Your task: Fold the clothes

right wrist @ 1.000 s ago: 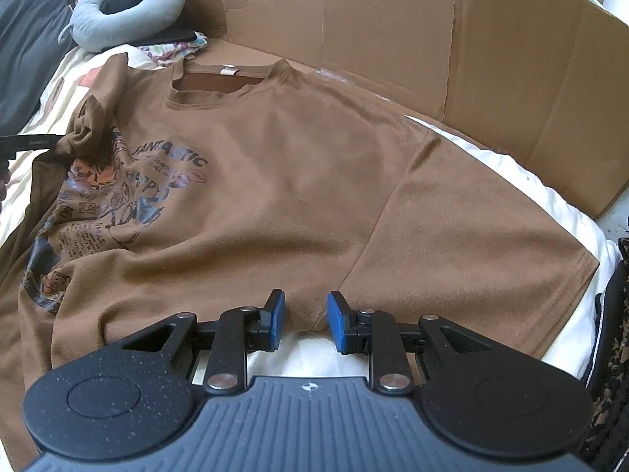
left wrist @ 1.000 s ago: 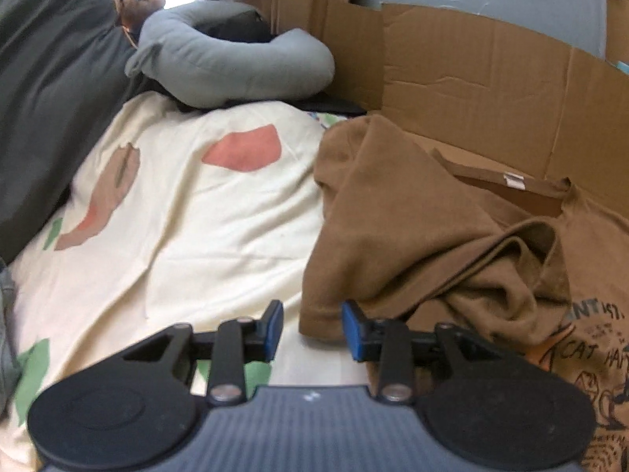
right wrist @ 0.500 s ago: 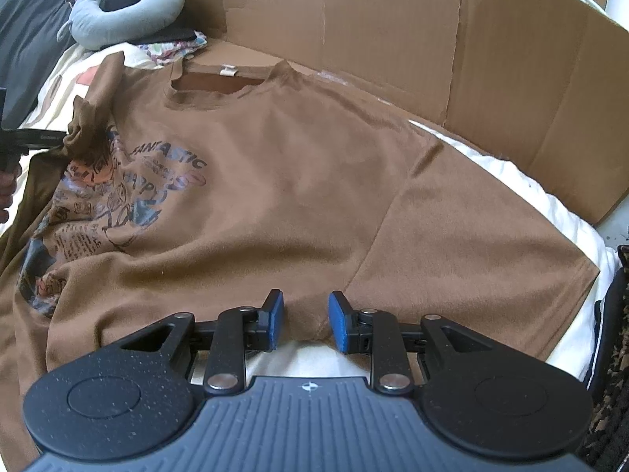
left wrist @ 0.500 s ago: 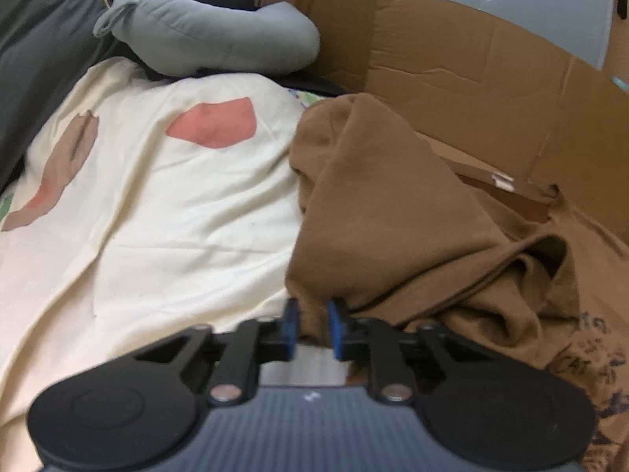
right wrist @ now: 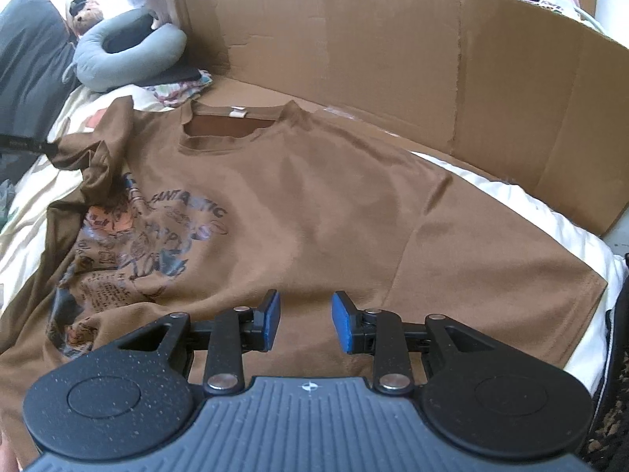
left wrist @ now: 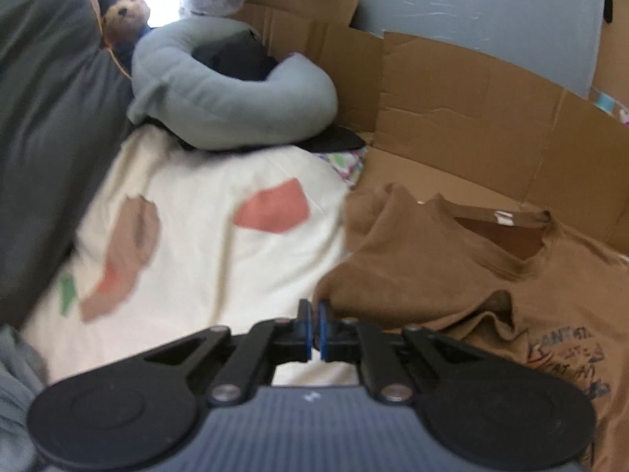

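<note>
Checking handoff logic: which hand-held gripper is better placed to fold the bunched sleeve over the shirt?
Left. The left hand-held gripper is shut on the sleeve edge of the brown T-shirt. The right hand-held gripper is open above the hem, far from that sleeve.

This is a home bedroom. A bed (right wrist: 523,212) with a cream sheet printed with coloured patches fills the scene. At its head lie a grey U-shaped neck pillow (left wrist: 236,110), a teddy bear (left wrist: 124,11) just behind that pillow, and a dark grey cushion (left wrist: 43,118) beside it. Flattened cardboard (right wrist: 393,67) lines the bed's far edge.
</note>
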Available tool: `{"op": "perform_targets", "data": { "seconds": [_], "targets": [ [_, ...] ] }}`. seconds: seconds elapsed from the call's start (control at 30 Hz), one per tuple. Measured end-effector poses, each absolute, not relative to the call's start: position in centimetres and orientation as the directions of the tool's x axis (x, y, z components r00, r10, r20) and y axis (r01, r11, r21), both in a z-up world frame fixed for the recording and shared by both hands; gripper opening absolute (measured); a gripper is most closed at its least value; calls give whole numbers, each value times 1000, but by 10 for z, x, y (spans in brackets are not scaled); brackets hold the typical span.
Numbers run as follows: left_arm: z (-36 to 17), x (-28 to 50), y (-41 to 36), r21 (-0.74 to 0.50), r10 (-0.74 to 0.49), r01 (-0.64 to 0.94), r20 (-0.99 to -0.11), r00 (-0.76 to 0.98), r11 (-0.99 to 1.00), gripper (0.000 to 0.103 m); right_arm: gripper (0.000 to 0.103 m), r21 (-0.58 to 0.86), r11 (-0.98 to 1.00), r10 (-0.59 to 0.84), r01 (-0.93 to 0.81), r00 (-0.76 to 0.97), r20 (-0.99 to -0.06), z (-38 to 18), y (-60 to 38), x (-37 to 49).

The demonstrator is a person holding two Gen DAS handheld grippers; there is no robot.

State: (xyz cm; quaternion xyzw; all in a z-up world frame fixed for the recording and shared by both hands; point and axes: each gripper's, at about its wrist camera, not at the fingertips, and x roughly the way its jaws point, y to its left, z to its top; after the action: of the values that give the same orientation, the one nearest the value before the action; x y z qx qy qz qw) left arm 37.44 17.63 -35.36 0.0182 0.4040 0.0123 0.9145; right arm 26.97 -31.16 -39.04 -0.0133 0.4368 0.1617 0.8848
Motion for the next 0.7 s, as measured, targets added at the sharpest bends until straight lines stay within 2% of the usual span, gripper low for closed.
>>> {"op": "perform_targets", "data": {
  "seconds": [0.7],
  "targets": [
    [-326, 415, 253, 345, 298, -30, -760, 578, 938, 3, 36, 108, 936, 284, -336, 539, -793, -400, -299, 262]
  ]
}}
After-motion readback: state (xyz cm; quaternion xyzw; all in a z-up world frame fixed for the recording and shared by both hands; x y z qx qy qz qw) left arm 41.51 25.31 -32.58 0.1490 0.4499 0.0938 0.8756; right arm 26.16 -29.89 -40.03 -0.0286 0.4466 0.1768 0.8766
